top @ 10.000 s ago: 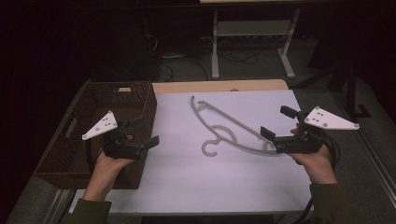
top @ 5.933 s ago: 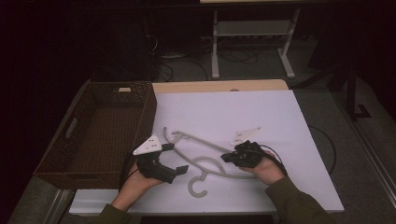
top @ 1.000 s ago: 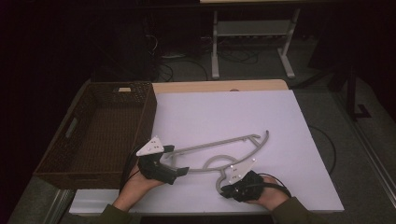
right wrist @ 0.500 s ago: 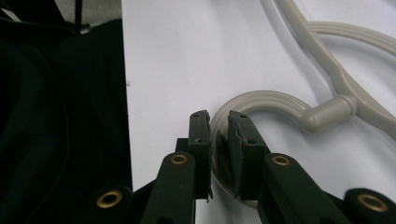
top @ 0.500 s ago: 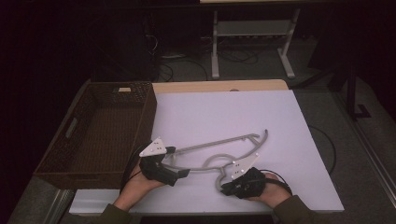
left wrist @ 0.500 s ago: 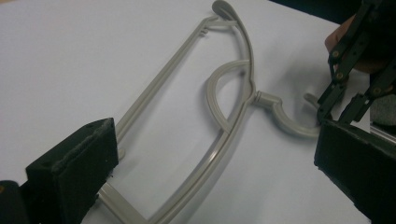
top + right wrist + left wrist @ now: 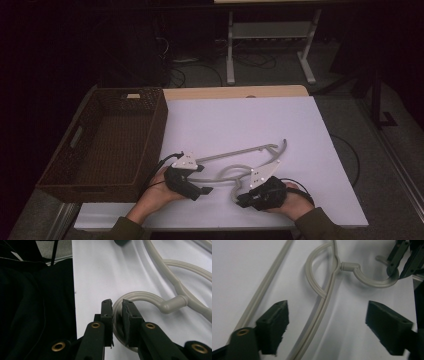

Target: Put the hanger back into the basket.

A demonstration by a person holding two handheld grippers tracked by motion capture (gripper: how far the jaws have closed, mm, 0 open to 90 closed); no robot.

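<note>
Left gripper [image 7: 325, 327] jaws have just been closing, straddling the grey plastic clothes hanger [image 7: 324, 297] arm, not yet pinching. Right gripper [image 7: 117, 312] clamps the hook; two-handed lift looks imminent.

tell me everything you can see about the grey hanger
The hanger is pale grey, plastic by its look, with a curved hook, a small neck collar, sloping shoulder arms and a straight bottom bar. It lies flat on the white table cover, hook toward the person. The right tongs are shut on the hook; the left tongs straddle a shoulder arm, their jaws just closing but not yet touching it.
</note>
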